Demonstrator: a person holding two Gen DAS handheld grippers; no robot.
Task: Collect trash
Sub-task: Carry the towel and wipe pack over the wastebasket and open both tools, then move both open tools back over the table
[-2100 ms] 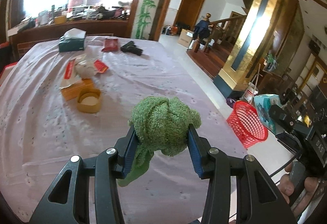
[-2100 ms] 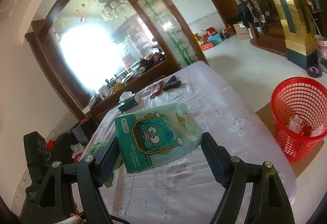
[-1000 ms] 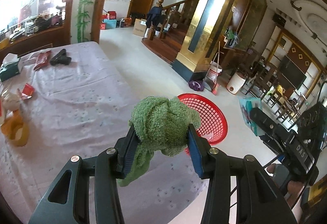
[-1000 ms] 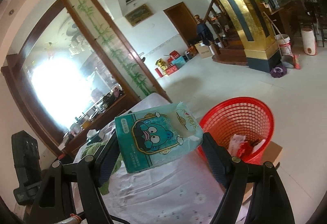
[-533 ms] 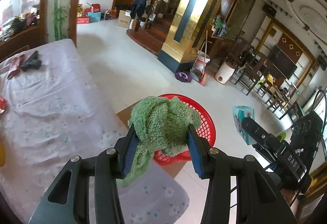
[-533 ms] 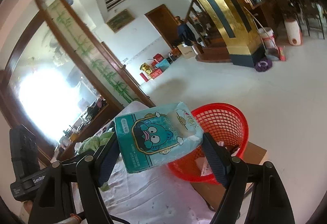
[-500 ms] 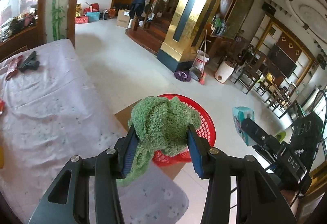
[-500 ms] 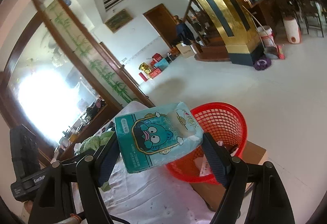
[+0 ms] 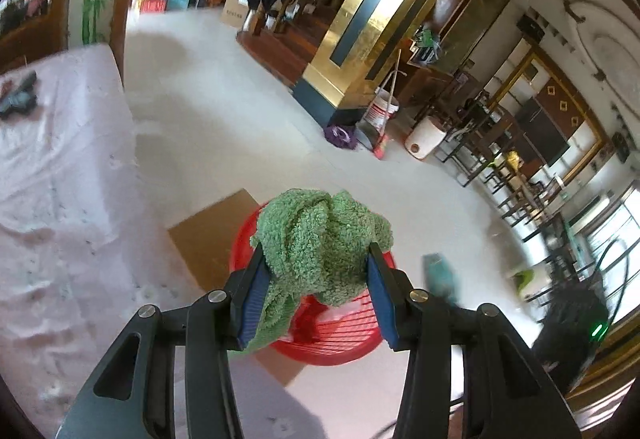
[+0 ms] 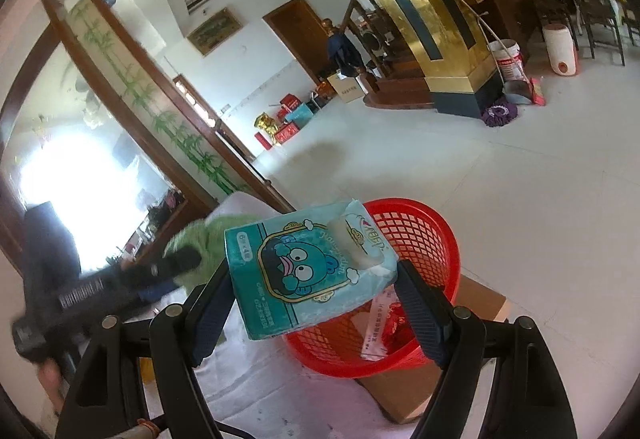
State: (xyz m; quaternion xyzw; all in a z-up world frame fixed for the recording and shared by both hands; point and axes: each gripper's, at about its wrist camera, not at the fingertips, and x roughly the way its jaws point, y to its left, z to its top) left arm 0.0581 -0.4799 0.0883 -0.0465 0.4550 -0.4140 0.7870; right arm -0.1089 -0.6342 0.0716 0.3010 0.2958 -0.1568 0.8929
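1. The left gripper (image 9: 316, 281) has its jaws clamped on a bunched green fleecy cloth (image 9: 320, 239); both blue pads press into the cloth's sides, and a loose end hangs down past the left pad.
2. In the left wrist view, the cloth sits in front of a red mesh basket (image 9: 344, 351), which stands on the floor on a flat piece of brown cardboard (image 9: 208, 235).
3. The right gripper (image 10: 316, 299) has its jaws clamped on a teal tissue pack (image 10: 308, 271) printed with a cartoon face; the pack spans the full gap between the pads and tilts up to the right.
4. In the right wrist view, the basket (image 10: 424, 235) lies just behind and below the pack, and holds paper and red wrapper scraps (image 10: 390, 331).
5. The desk (image 9: 60, 167), covered with a pale lilac cloth, lies left of the basket; its corner reaches the cardboard.
6. A dark object (image 9: 18, 99) lies on the far part of the desk; it is too blurred to identify.
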